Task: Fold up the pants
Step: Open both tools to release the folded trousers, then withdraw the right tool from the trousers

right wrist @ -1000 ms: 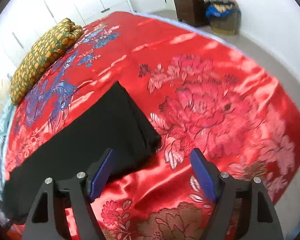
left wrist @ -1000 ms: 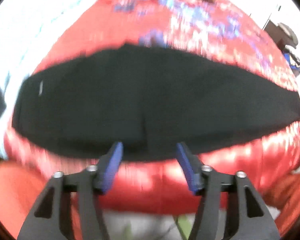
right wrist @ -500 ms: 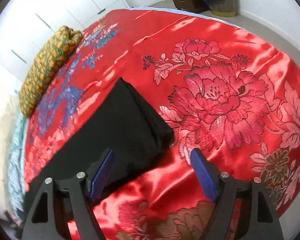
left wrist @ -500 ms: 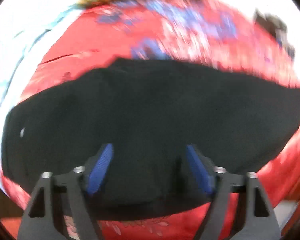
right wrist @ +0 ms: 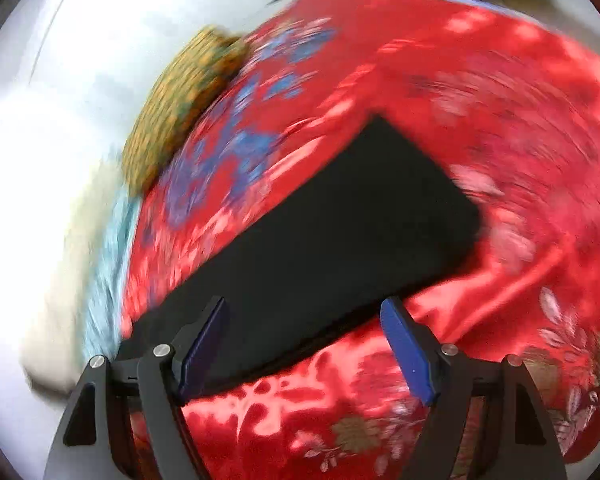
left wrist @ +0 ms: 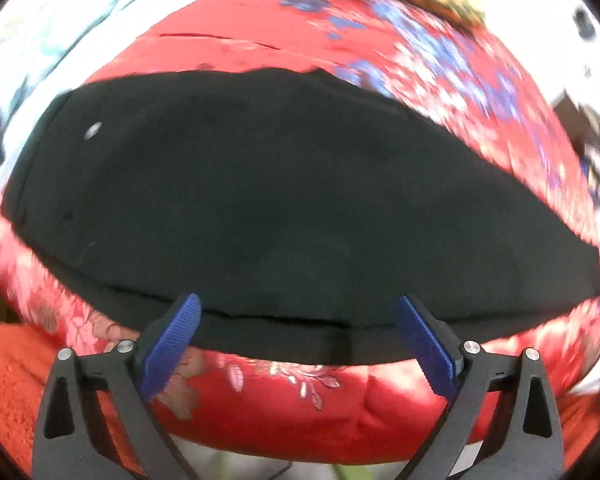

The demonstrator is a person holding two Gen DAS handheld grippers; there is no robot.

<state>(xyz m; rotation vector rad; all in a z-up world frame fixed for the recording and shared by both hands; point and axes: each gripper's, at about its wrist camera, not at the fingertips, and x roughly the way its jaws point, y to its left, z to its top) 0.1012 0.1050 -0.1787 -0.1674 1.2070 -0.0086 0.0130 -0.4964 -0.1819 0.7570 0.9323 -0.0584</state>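
Note:
Black pants (left wrist: 284,208) lie flat in a long folded strip on a red floral bedspread (left wrist: 284,404). They also show in the right wrist view (right wrist: 340,248), where the folded end points to the upper right. My left gripper (left wrist: 298,320) is open and empty, its blue fingertips over the near long edge of the pants. My right gripper (right wrist: 302,320) is open and empty, its fingertips over the near edge of the pants toward their right part. A small white mark (left wrist: 93,131) sits near the left end of the pants.
A yellow-green patterned pillow (right wrist: 180,100) lies at the far side of the bed. A pale blue cloth edge (right wrist: 108,264) runs along the bed's left side. White walls lie beyond. An orange textured surface (left wrist: 8,376) is at the lower left of the left wrist view.
Both grippers have swung across the pants; the left one has pulled back to the near edge and opened wider. The right view has turned left and closer to the pants. The pants lie unmoved.

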